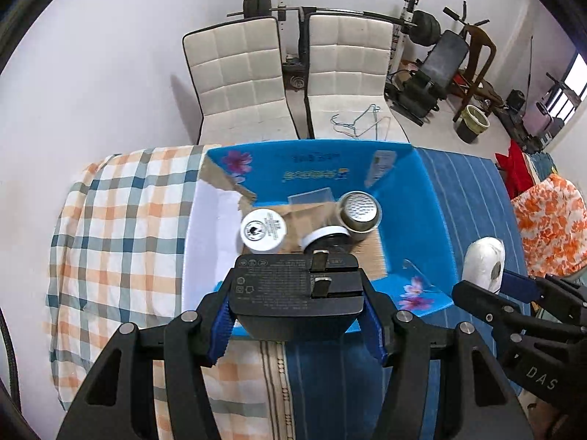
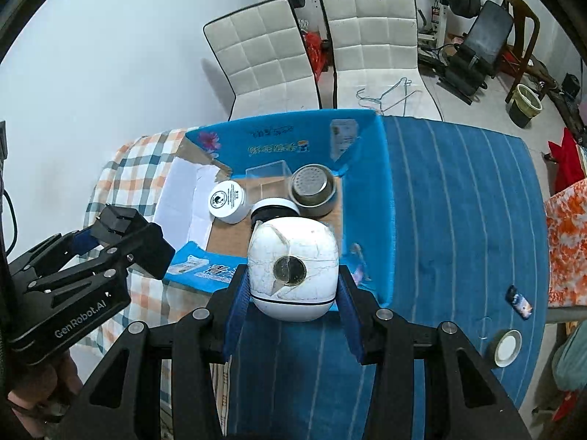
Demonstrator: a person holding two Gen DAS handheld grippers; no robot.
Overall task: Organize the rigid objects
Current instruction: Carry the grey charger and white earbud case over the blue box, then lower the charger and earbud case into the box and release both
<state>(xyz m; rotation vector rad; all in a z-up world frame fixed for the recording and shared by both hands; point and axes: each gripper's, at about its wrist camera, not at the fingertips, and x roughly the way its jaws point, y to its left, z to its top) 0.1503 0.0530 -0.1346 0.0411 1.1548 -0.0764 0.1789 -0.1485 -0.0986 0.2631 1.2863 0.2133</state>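
Observation:
My left gripper (image 1: 297, 293) is shut on a black power adapter (image 1: 293, 293), prongs up, held over the near wall of an open blue cardboard box (image 1: 411, 198). Inside the box lie a white round jar (image 1: 262, 230), a steel cup (image 1: 358, 209), a white-rimmed black item (image 1: 324, 238) and a clear plastic case (image 1: 312, 196). My right gripper (image 2: 291, 286) is shut on a white rounded device (image 2: 291, 271) with a round disc on its face, above the box's near edge (image 2: 205, 267). That device (image 1: 482, 262) and gripper (image 1: 488, 286) show at the right of the left wrist view.
The box rests on a table under a checked cloth (image 1: 121, 220) on the left and a blue striped cloth (image 2: 458, 220) on the right. A tape roll (image 2: 508, 346) and a small dark card (image 2: 519, 300) lie at the right. Two white chairs (image 1: 293, 73) stand behind.

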